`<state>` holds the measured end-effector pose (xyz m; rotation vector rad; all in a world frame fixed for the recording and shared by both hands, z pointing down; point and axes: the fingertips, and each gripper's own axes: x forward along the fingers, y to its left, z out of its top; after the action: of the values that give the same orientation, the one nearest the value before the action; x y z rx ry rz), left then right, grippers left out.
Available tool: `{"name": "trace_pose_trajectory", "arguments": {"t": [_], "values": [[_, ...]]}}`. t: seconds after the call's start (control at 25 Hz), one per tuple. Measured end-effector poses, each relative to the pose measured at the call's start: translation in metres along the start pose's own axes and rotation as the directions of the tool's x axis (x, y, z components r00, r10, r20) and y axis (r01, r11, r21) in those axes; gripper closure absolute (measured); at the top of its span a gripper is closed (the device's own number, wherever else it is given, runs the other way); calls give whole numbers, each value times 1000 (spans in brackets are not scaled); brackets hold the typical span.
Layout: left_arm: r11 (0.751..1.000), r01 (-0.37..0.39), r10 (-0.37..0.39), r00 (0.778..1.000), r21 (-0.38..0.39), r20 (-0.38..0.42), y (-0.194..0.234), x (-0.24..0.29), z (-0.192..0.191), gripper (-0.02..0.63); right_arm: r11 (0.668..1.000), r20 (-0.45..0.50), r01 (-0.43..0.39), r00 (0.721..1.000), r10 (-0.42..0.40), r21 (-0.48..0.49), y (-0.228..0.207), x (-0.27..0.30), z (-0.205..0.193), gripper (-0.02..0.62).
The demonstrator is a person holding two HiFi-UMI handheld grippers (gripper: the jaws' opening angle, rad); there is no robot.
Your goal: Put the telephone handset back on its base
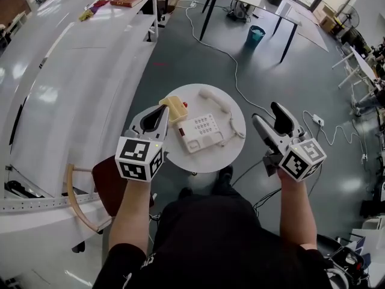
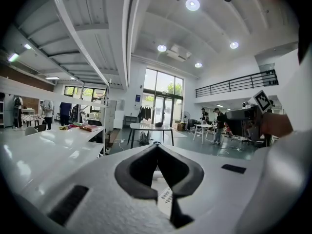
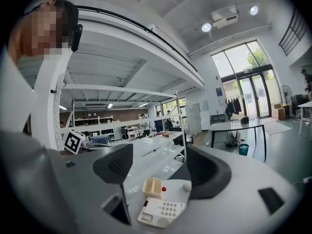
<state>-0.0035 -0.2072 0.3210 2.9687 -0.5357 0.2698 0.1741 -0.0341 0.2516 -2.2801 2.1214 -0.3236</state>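
Note:
A white telephone base (image 1: 201, 132) with a keypad sits on a small round white table (image 1: 207, 161). Its white handset (image 1: 215, 100) lies off the base on the far side of the tabletop, joined to it by a coiled cord (image 1: 236, 131). My left gripper (image 1: 161, 112) hovers over the table's left edge, shut with nothing in it; its own view shows the jaws (image 2: 156, 147) meeting at the tips. My right gripper (image 1: 266, 113) is off the table's right side, open and empty. Between its jaws (image 3: 158, 167) the base (image 3: 161, 212) shows below.
A beige open container (image 1: 174, 108) and a small red object (image 1: 184, 105) stand left of the phone. A dark chair (image 1: 111, 182) is beside the table on the left. Long white benches (image 1: 66, 89) run along the left. Cables (image 1: 222, 50) and a teal bin (image 1: 255, 35) are on the floor.

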Motion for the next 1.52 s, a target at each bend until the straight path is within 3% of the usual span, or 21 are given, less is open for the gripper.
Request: {"name": "trace_pose_trajectory", "arguments": {"t": [0.36, 0.72, 0.92, 1.2, 1.52], "values": [[993, -114, 114, 993, -6, -30, 14, 25, -2, 595, 990, -28, -139, 990, 140, 30, -36, 52, -10, 244], [964, -252, 245, 966, -81, -83, 7, 102, -4, 595, 951, -119, -297, 945, 306, 86, -124, 116, -35, 245], [932, -349, 338, 934, -101, -116, 6, 129, -8, 595, 917, -177, -379, 901, 396, 124, -160, 148, -55, 247], [880, -457, 435, 885, -131, -168, 13, 136, -36, 595, 865, -287, -473, 816, 502, 167, -163, 186, -100, 247], [864, -481, 442, 866, -146, -236, 34, 125, -89, 595, 875, -491, -464, 735, 467, 138, -146, 230, -175, 245]]}}
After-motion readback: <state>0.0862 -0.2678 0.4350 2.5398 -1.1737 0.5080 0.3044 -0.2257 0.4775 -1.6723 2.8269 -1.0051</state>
